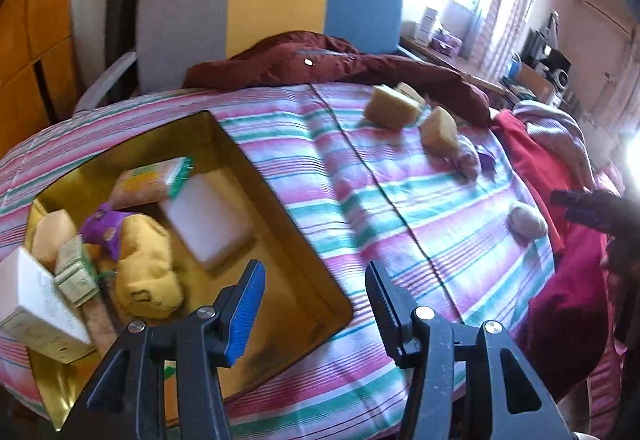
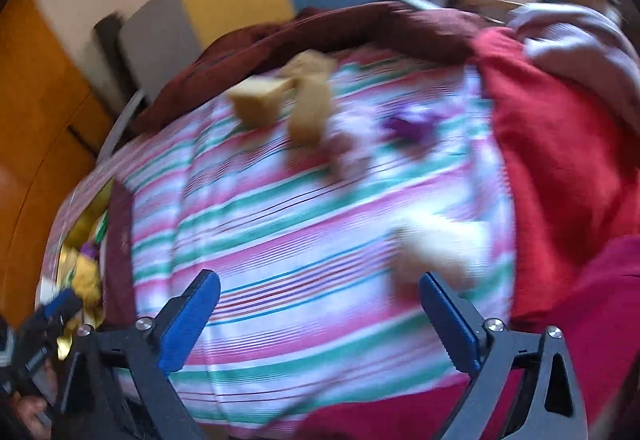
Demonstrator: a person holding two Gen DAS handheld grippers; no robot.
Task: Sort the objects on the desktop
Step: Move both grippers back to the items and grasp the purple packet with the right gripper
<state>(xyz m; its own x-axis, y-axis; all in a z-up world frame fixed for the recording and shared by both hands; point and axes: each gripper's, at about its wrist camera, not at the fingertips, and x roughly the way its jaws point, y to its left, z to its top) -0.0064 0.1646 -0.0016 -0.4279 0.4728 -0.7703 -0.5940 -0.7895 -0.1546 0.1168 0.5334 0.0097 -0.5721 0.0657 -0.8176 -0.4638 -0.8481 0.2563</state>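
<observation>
striped cloth in pink, green and white covers the bed (image 1: 400, 208) that carries everything. a gold tray (image 1: 280, 240) sits near the bed's left edge and holds a white block (image 1: 208, 228), a yellow soft toy (image 1: 148, 272), a wrapped orange sponge (image 1: 152, 180), a purple wrapper (image 1: 104, 228), a white box (image 1: 36, 304) at its near left corner and a few other small packs.

the left gripper (image 1: 316, 292) hangs over the tray's near right corner, its jaws standing partly apart with nothing between them. toward the bed's far edge lie two tan sponges (image 1: 394, 106), just beside each other, with a pale lilac bundle (image 1: 468, 160) near them. a pale rounded lump (image 1: 528, 224) lies alone near the right edge, beside red cloth (image 1: 568, 280). a dark red jacket (image 1: 320, 60) is heaped along the far edge.

the right gripper (image 2: 320, 316) has its jaws spread wide and empty above the striped cloth; its view is blurred. a pale blurred thing (image 2: 436, 244) lies just beyond its right-hand jaw.
</observation>
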